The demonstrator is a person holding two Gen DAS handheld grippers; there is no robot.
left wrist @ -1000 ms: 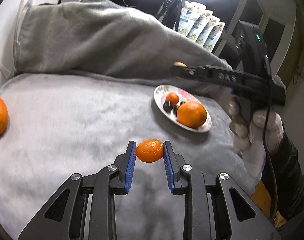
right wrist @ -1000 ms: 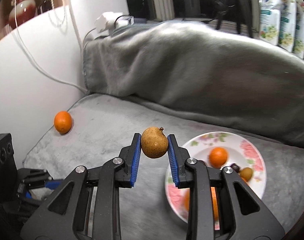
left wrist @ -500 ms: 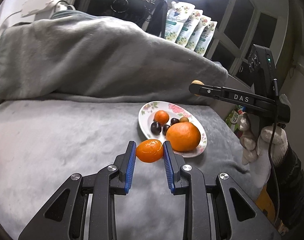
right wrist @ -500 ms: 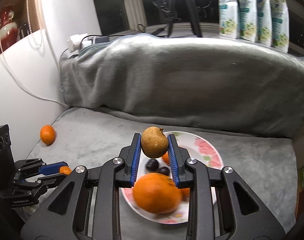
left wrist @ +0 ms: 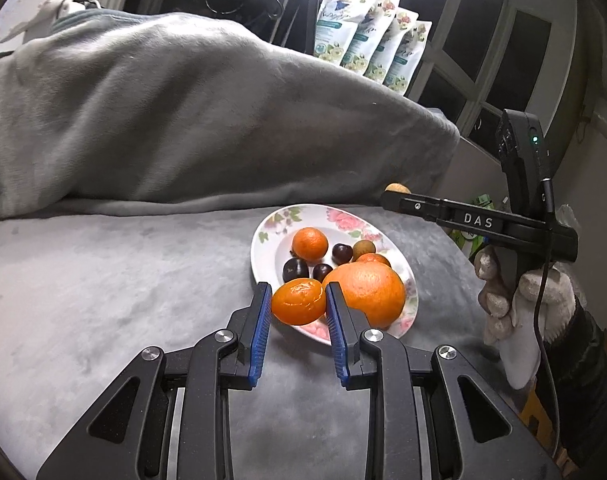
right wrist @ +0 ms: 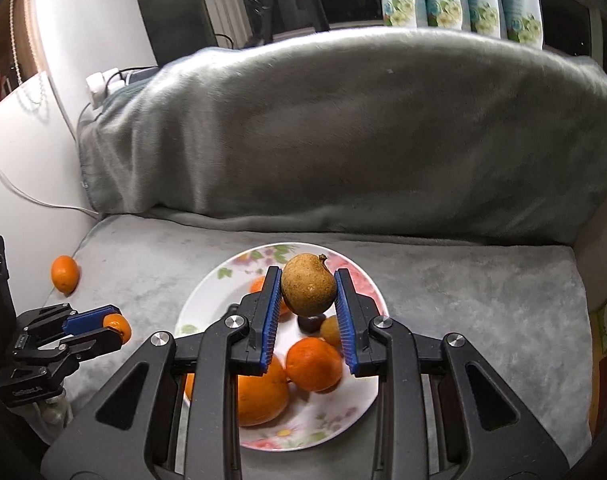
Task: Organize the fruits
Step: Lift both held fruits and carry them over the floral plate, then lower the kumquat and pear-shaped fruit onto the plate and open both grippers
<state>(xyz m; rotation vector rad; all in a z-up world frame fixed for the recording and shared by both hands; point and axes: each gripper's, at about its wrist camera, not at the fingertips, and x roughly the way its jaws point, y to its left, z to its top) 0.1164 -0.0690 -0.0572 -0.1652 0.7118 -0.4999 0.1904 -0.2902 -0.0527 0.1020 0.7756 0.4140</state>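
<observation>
A flowered white plate sits on the grey blanket and holds a large orange, smaller oranges, dark cherries and a small brown fruit. My left gripper is shut on a small orange kumquat, held at the plate's near left rim. My right gripper is shut on a brown pear-shaped fruit and holds it above the plate's middle. In the left wrist view the right gripper reaches in from the right. In the right wrist view the left gripper shows at lower left.
A loose orange lies on the blanket at the far left near the wall. A bulky grey blanket-covered mound rises behind the plate. Several pouches stand on the window sill. A white power strip sits at the back left.
Both grippers moved toward the plate with their fruit. The left one now reaches the plate's near rim; the right one now hangs over the plate's middle.
</observation>
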